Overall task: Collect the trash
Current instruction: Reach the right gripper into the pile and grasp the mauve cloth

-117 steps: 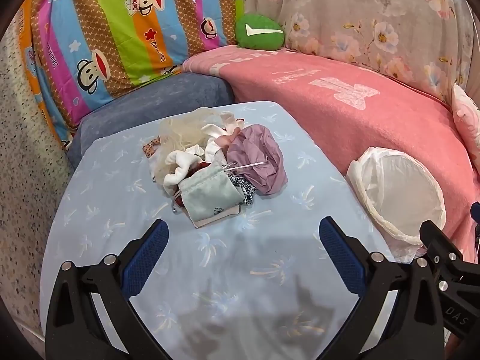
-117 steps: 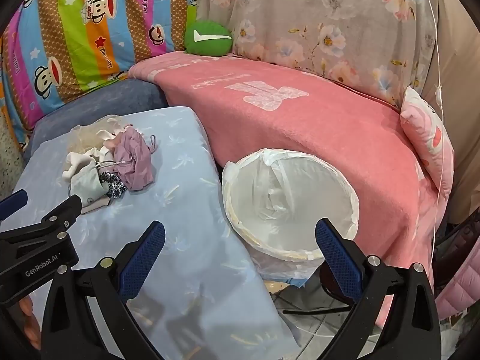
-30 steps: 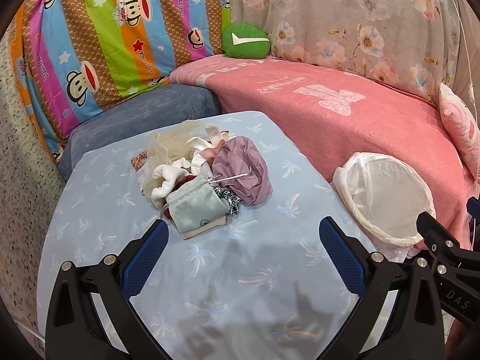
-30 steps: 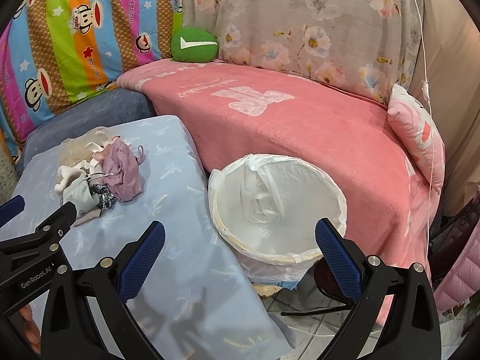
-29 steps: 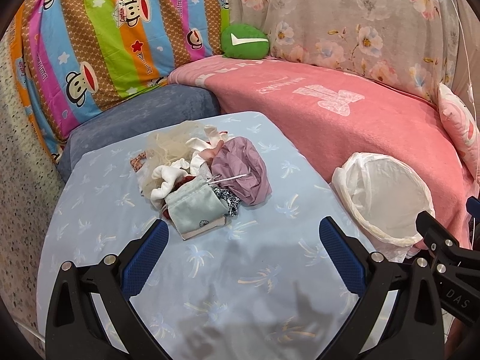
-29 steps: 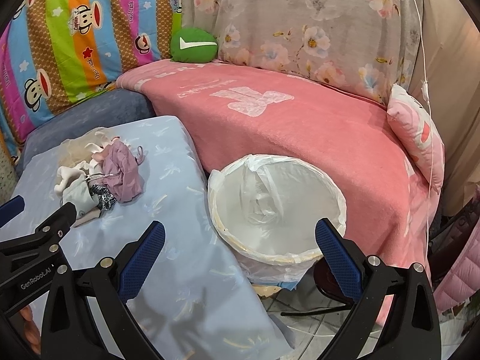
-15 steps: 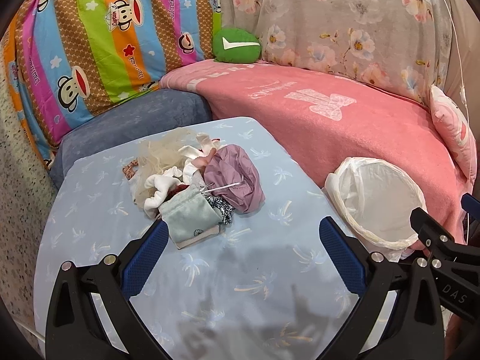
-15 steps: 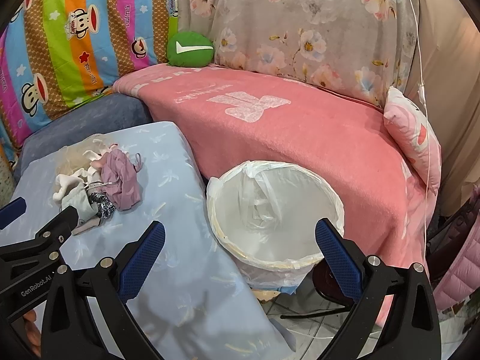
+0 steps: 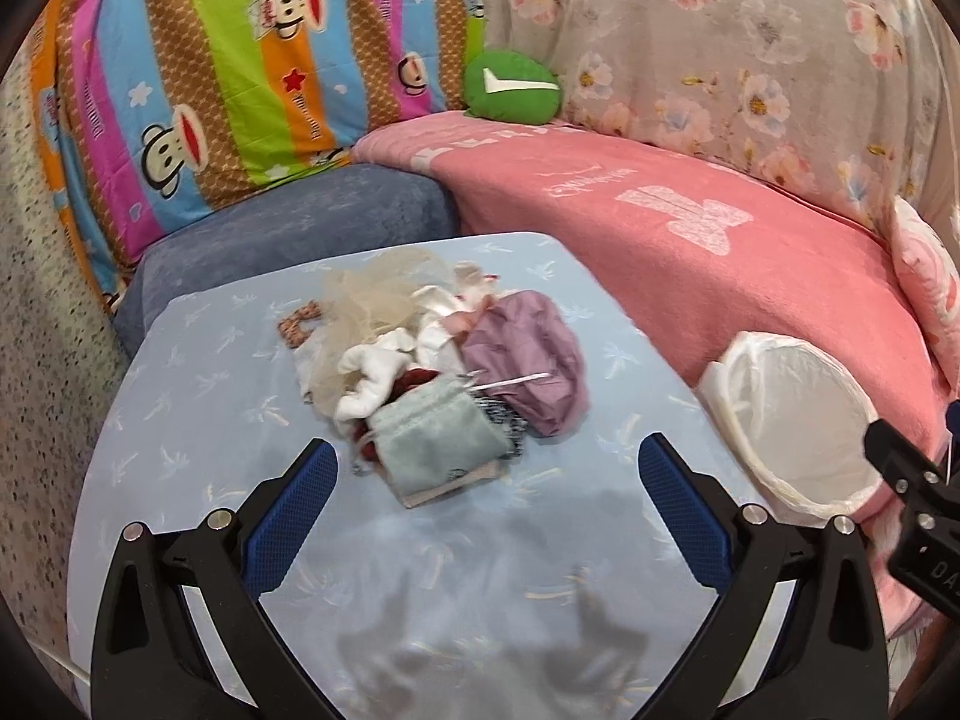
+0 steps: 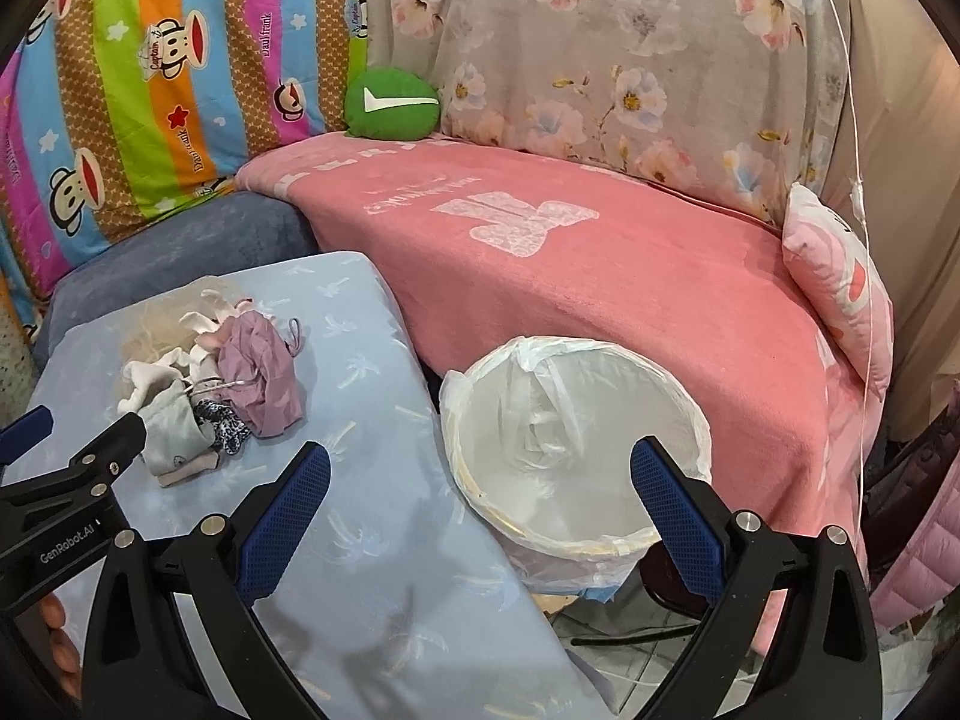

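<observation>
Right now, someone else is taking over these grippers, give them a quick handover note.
Left gripper: open, empty, above the table in front of the trash pile.
Right gripper: open, empty, facing the lined bin.
The pile sits on the blue-covered table; the bin stands off the table's right edge by the pink couch.
Done: nothing collected; only the liner shows inside the bin.
Left: grab each piece and drop it in the bin.

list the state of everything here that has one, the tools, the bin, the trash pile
left tool: open, empty, above the table short of the pile
right tool: open, empty, near the bin
bin: upright, lined with a white bag, no trash visible inside
trash pile: heaped on the table, untouched
</observation>
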The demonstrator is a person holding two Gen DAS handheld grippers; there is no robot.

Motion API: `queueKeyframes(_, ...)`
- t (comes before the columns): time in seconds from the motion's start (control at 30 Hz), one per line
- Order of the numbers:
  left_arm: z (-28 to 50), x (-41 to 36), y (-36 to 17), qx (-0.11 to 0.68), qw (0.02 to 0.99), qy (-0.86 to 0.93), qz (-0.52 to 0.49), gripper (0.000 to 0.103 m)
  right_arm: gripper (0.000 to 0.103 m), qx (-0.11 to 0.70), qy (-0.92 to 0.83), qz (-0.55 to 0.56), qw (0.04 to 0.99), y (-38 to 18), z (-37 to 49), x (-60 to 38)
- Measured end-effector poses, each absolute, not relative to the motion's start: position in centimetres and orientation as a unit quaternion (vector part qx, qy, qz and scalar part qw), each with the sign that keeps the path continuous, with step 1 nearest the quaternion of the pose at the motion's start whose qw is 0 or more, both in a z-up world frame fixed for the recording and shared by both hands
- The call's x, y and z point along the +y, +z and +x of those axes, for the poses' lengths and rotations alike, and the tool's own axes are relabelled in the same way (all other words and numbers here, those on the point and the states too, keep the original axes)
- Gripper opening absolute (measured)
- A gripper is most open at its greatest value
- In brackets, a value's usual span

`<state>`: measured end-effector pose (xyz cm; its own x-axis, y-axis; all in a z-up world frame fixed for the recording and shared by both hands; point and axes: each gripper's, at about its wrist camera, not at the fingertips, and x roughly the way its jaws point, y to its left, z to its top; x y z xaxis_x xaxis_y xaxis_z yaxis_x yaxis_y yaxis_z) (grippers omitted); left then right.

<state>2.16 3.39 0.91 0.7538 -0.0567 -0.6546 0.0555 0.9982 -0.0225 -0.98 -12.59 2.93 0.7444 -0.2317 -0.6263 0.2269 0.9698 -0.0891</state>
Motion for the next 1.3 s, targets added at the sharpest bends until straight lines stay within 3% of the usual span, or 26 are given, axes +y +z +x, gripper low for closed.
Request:
queueKeyframes(0.47, 5.1, 11.0, -2.4, 0.392, 0.918, 0.044, -0.047, 0.096, 0.097, 0.346, -0.062, 0.005, 0.936, 1.3, 4.2, -7.7)
queueKeyframes(0.8, 7.7, 10.5, -3.8, 0.404, 0.913, -0.009, -0.063, 0.096, 0.097, 0.366, -0.025, 0.014, 0.93, -1.4, 9.9, -5.2)
queueKeyframes(1.0, 9.8, 8.8, -5.0, 0.422, 0.901, -0.045, -0.084, 0.095, 0.086, 0.38, -0.016, 0.035, 0.924, -2.7, 12.9, -5.2)
queueKeyframes(1.1, 10.7, 8.3, -5.8, 0.437, 0.893, -0.052, -0.091, 0.091, 0.078, 0.395, -0.01, 0.031, 0.918, -3.8, 14.2, -4.8)
queueKeyframes(1.3, 11.3, 9.3, -7.3, 0.465, 0.876, -0.061, -0.108, 0.058, 0.063, 0.425, 0.013, 0.046, 0.904, -6.0, 15.6, -4.5)
